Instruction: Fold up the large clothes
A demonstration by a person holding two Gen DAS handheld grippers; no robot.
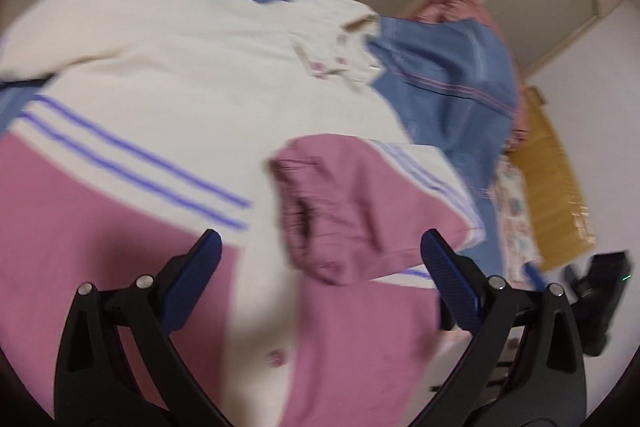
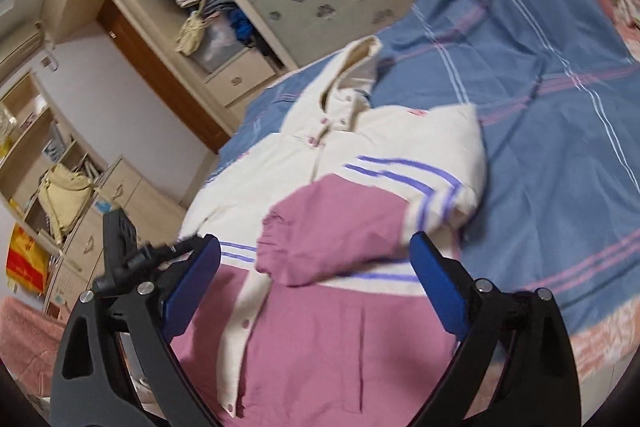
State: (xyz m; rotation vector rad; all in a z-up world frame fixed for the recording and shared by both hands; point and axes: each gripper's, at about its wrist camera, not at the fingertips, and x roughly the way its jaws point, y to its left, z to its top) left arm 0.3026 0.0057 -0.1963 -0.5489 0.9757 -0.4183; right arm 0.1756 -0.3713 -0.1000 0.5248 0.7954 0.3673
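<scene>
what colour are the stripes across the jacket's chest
Purple-blue stripes on the cream and pink jacket; clearest in the right wrist view.

Hooded padded jacket (image 2: 320,227), cream above and pink below, with paired violet stripes across chest and sleeve. It lies spread front-up on a blue striped bedsheet, filling the lower centre of the right wrist view, hood (image 2: 356,67) pointing to upper centre. One sleeve (image 2: 340,227) is folded inward across the chest, its gathered pink cuff at centre. Snap placket closed.
</scene>
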